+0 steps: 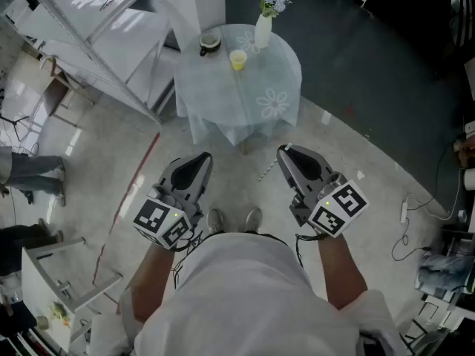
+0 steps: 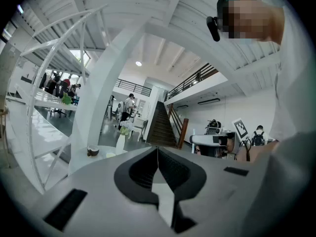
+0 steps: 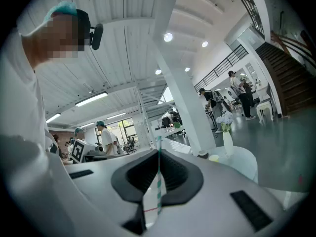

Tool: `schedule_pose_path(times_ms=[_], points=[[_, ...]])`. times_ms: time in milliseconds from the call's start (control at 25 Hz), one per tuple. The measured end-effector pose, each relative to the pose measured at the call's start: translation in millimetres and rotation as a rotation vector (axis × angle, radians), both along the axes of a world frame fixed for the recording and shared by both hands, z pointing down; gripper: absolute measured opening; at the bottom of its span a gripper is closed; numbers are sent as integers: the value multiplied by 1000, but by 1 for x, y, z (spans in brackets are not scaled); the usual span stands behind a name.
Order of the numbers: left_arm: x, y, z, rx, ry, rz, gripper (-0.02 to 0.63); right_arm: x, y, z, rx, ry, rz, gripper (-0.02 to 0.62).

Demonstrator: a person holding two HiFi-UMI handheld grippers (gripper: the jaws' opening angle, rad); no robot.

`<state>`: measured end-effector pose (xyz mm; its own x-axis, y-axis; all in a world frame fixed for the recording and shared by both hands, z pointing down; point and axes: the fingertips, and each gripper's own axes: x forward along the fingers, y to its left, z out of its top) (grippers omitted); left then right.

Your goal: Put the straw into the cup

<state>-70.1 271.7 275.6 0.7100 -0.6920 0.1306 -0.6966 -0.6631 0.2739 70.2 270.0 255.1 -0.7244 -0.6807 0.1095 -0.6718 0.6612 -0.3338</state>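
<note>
A pale concrete floor (image 1: 111, 162), crossed by a red line (image 1: 131, 191), meets darker flooring (image 1: 371, 65) towards the far right; a round table (image 1: 215, 102) under a pale flower-printed cloth stands where the two meet; white metal frames (image 1: 96, 43) rise to its left; a white column (image 3: 185, 98) climbs to a ribbed white ceiling (image 3: 123, 48) lit by round lamps (image 3: 168, 37); a dark staircase (image 2: 160, 127) stands beneath a railed mezzanine (image 2: 192, 80).

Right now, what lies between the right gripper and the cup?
Only bare floor and the near part of the clothed table that the cup stands on, as the head view shows.
</note>
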Motion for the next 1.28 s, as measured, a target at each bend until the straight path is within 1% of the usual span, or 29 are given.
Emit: schedule_pose_path(times_ms=[280,480,1280], points=[[0,-1,0,-4,-7,2,21,3,-3,-2,-5,-24,33,31],[8,-2,3,-4,-11,0,21,13,-6,1,-7,-36,41,31],[61,23,18,-14,-36,-65,21,67,7,21,-21,-42,-28,31]])
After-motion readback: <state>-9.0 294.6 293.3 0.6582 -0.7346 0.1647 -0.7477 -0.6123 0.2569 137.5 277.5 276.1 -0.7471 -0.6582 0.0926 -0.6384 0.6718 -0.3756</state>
